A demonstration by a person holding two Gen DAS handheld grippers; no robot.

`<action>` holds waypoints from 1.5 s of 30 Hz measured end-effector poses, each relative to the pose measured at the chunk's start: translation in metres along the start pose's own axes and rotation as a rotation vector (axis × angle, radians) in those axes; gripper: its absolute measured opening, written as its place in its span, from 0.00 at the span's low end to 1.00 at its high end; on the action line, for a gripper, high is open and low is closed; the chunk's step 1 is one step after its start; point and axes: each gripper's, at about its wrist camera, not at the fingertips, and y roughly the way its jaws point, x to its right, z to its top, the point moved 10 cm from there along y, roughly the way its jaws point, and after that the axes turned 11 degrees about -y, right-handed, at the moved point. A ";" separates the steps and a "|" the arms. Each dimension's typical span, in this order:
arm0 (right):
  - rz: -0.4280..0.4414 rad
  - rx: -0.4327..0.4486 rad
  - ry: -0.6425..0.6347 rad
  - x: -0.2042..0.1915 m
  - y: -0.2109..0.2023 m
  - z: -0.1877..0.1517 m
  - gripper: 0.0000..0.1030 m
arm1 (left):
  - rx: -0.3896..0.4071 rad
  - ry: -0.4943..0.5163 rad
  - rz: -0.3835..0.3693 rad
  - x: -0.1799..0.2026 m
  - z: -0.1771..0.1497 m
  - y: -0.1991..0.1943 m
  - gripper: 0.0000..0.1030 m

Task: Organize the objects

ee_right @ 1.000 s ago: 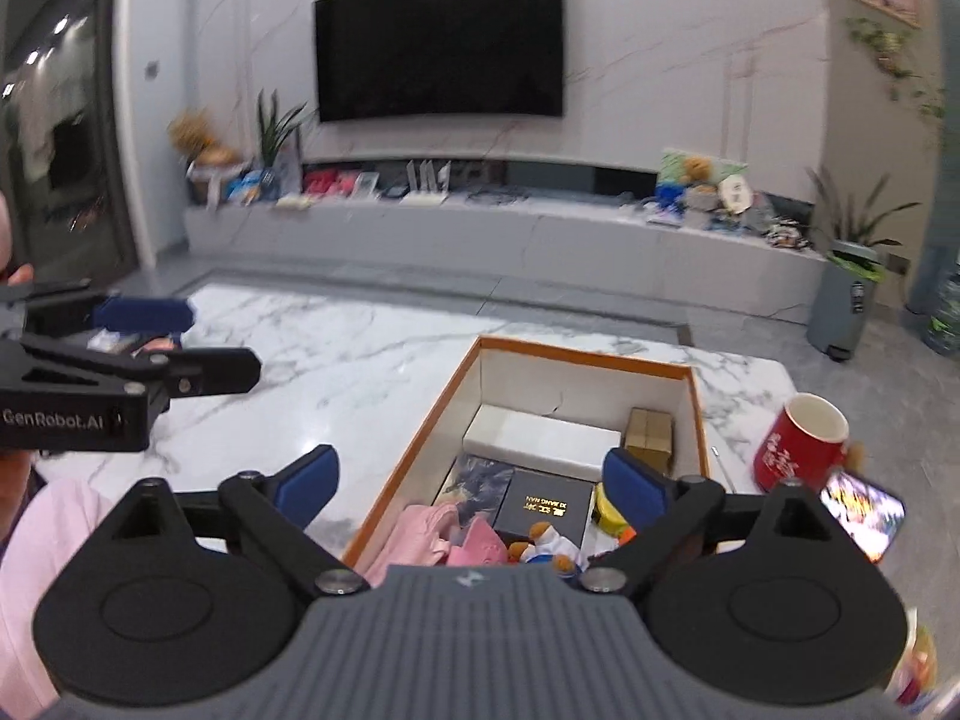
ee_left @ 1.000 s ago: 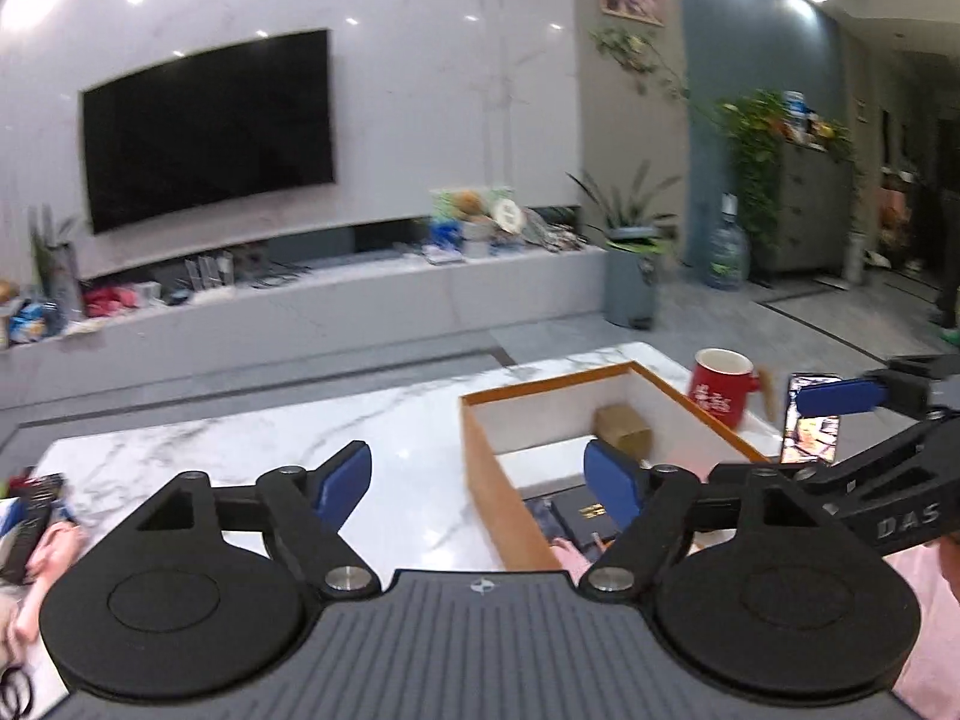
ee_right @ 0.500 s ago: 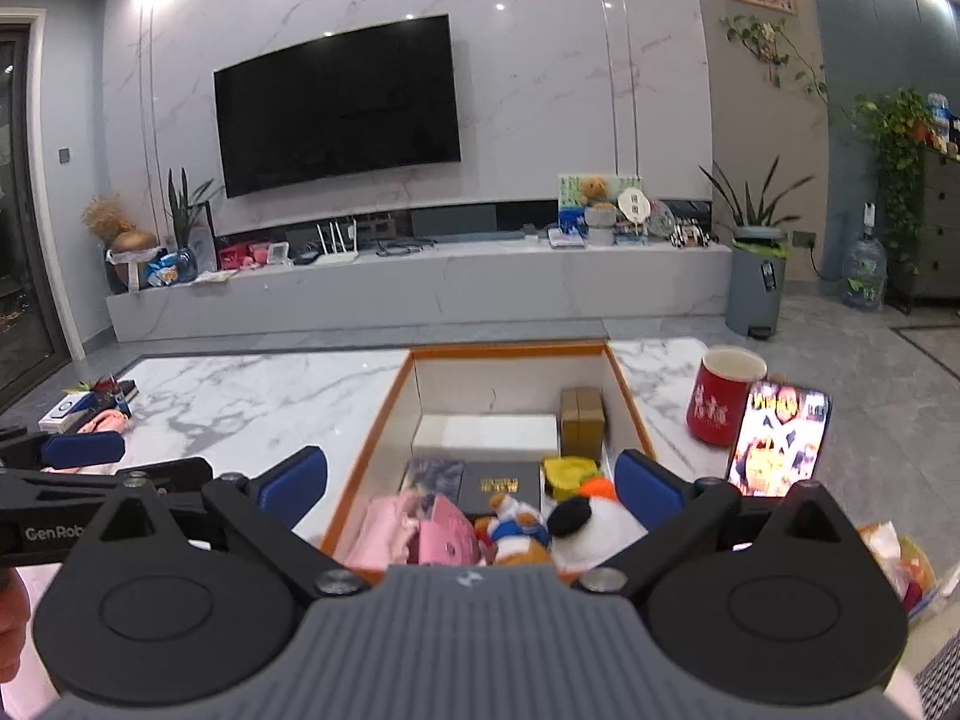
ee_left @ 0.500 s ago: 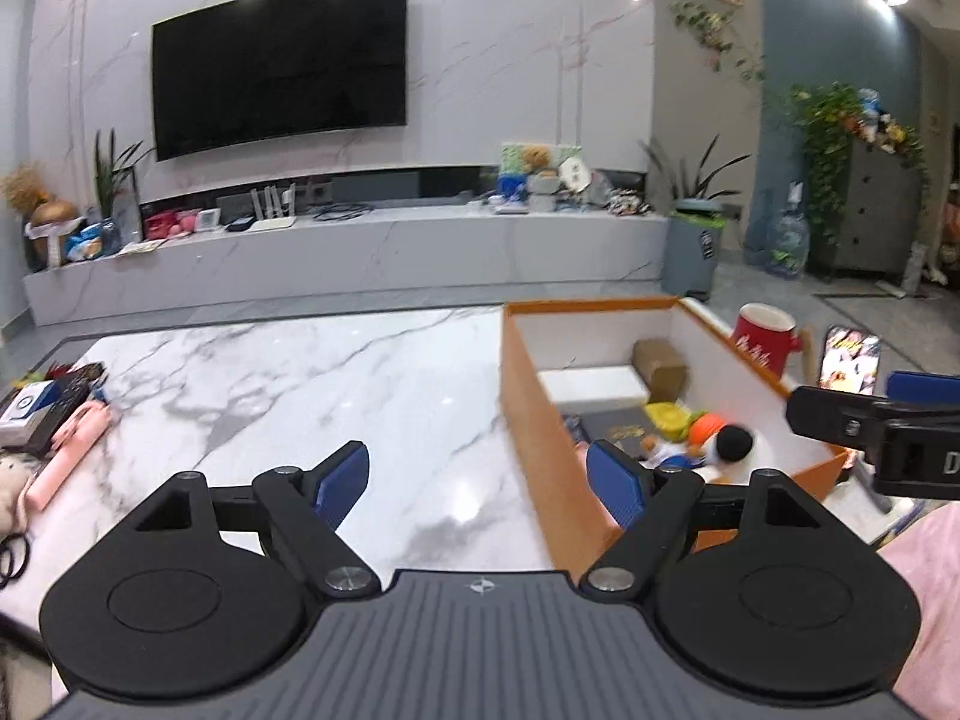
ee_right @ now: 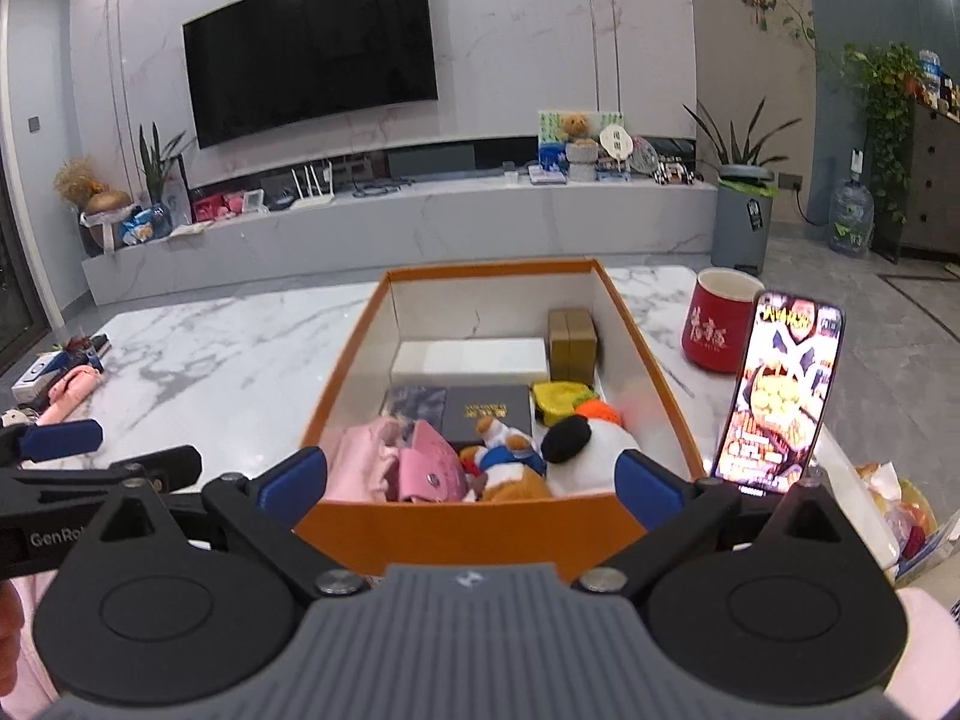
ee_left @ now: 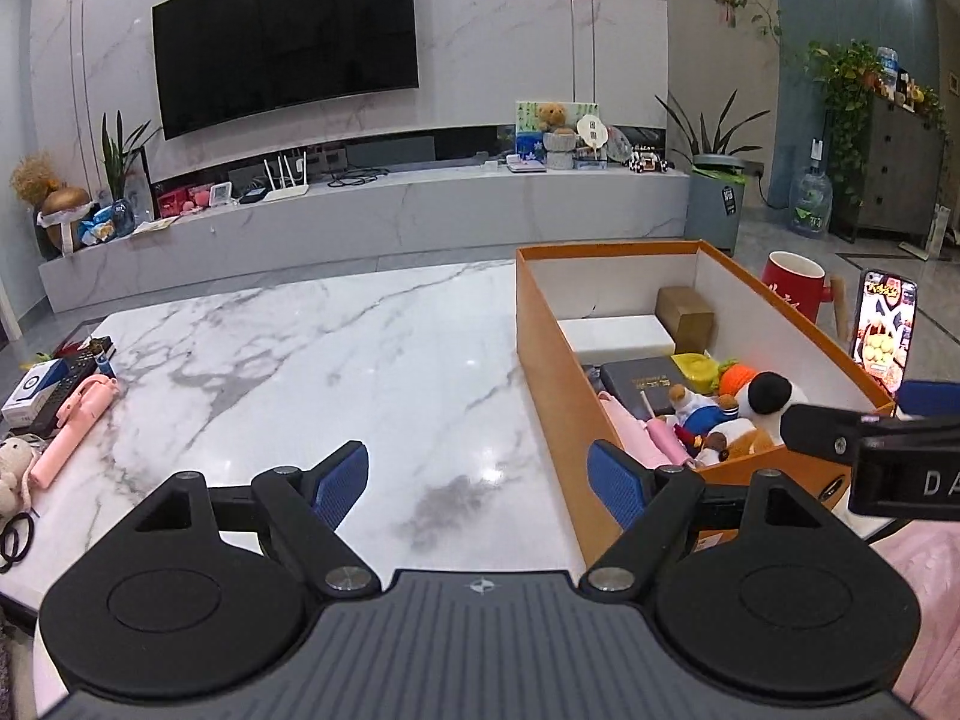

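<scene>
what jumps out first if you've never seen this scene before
The orange box on the marble table, crammed with plush toys at its near end. Right of it, a lit phone stands upright beside a red mug. Both tools hang open and empty, left tool, right tool.

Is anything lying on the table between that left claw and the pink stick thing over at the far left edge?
Nothing visible does. The left gripper is open and empty over bare marble table, and the pink selfie stick lies at the left edge with only clear tabletop between them. The orange box sits on the opposite side.
</scene>
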 end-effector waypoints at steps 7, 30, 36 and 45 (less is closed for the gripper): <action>0.010 -0.015 0.005 0.004 0.015 -0.004 0.99 | -0.025 0.002 0.007 0.002 -0.002 0.009 0.91; 0.004 -0.027 -0.024 0.000 0.016 -0.004 0.99 | -0.071 -0.013 0.017 -0.001 -0.005 0.009 0.91; 0.016 -0.026 -0.019 -0.003 0.014 -0.004 0.99 | -0.063 -0.016 0.025 -0.003 -0.004 0.005 0.91; 0.017 -0.027 -0.020 -0.004 0.012 -0.004 0.99 | -0.068 -0.023 0.023 -0.004 -0.003 0.004 0.91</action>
